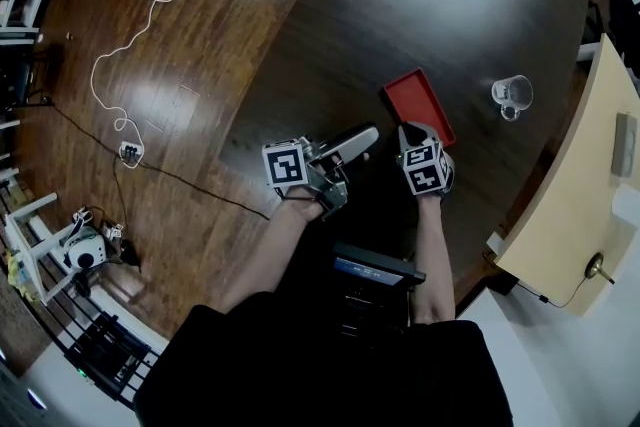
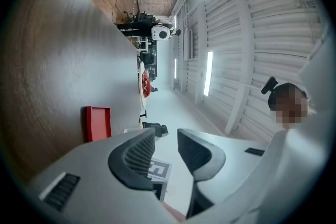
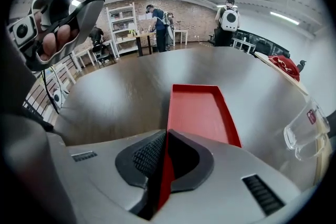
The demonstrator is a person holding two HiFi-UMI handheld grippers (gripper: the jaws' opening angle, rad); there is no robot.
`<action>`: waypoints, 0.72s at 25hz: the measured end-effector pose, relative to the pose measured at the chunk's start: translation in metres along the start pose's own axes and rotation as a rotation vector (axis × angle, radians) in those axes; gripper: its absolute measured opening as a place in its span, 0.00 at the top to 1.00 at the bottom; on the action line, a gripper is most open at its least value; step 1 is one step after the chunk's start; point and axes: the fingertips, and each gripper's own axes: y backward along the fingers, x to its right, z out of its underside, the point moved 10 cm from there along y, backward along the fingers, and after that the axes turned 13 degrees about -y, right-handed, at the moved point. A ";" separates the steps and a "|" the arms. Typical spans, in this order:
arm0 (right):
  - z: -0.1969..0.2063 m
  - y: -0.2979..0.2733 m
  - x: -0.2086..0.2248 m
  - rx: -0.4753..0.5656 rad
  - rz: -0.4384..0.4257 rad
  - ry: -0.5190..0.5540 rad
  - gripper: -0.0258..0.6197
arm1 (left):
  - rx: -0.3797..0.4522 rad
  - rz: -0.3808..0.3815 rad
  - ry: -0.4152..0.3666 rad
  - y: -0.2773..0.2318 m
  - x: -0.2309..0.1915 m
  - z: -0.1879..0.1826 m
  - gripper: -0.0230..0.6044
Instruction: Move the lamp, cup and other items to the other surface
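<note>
On the dark tabletop lies a red tray, a glass cup nearby; the right tool pinches the tray's near wall, the left tool gapes empty, so lifting by that thin edge could tip or drop the tray.

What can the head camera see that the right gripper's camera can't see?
Only the head view shows the white power strip on the wood floor and the pale table at the right. Only the right gripper view shows the right hand-held gripper shut on the near rim of the red tray, and far-off people beside white shelves. Both views show the red tray, the glass mug and the dark table they sit on.
</note>
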 end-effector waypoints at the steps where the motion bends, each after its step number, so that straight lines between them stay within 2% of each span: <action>1: 0.000 0.001 0.000 0.003 -0.002 -0.008 0.90 | -0.001 0.004 -0.004 0.000 0.002 0.000 0.74; 8: 0.003 0.014 -0.004 0.027 0.011 -0.011 0.91 | -0.011 0.019 -0.032 0.000 0.020 0.006 0.75; 18: 0.009 0.067 -0.003 0.150 0.014 -0.059 0.91 | -0.022 0.042 -0.066 -0.006 0.051 0.026 0.75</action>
